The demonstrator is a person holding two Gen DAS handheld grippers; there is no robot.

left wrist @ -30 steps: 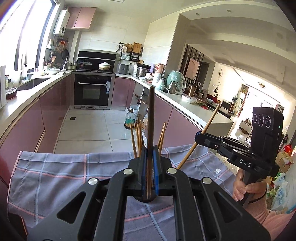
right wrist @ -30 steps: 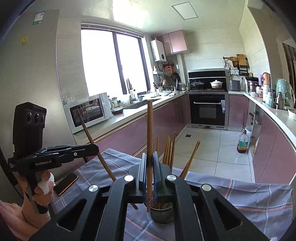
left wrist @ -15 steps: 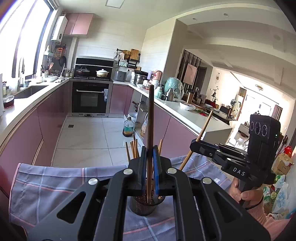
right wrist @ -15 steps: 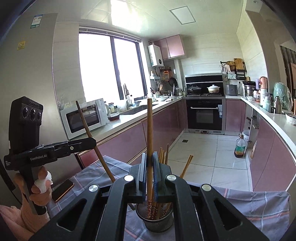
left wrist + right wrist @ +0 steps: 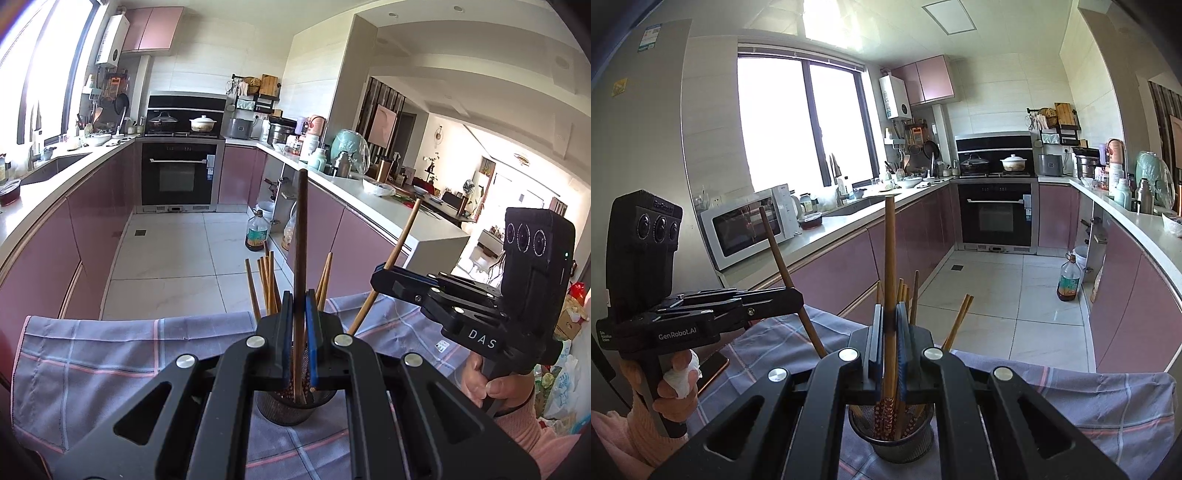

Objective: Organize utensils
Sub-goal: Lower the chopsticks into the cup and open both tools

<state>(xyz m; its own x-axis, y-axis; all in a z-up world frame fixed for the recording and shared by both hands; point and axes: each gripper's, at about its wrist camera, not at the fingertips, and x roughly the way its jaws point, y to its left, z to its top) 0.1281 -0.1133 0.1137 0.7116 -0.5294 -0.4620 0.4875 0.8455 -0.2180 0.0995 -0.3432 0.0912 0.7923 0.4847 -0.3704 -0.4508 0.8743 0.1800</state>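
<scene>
The left gripper (image 5: 298, 297) is clamped on a dark chopstick (image 5: 301, 229), held upright with its lower end already inside the mesh holder (image 5: 288, 410), which sits at six o'clock under the jaws. The holder stands on a checked cloth (image 5: 110, 354). The right gripper (image 5: 890, 310) is pinched tight on a lighter chopstick (image 5: 889, 258), whose patterned end is also down in the holder's mouth.

The worry is crowding. Two sticks are going into one narrow mouth at once. From the other side each one looks tilted, so they could knock or cross. If either catches on the sticks already standing there, a push down could tip the holder, which looks light, or drag it across the cloth. If the jaws let go while a stick leans, it could swing over the rim and fall onto the cloth, or towards the phone (image 5: 713, 369) lying at about nine o'clock from the holder.

- Grippers: two.
- Held chopsticks: two, one in each gripper.
- Holder: one.
- Cloth: one.
- Phone: one.
- Loose chopsticks (image 5: 267, 284) in the holder: I make out roughly seven tops. They fan from eleven to one o'clock, and the jaws hide some, so I can't be sure.
</scene>
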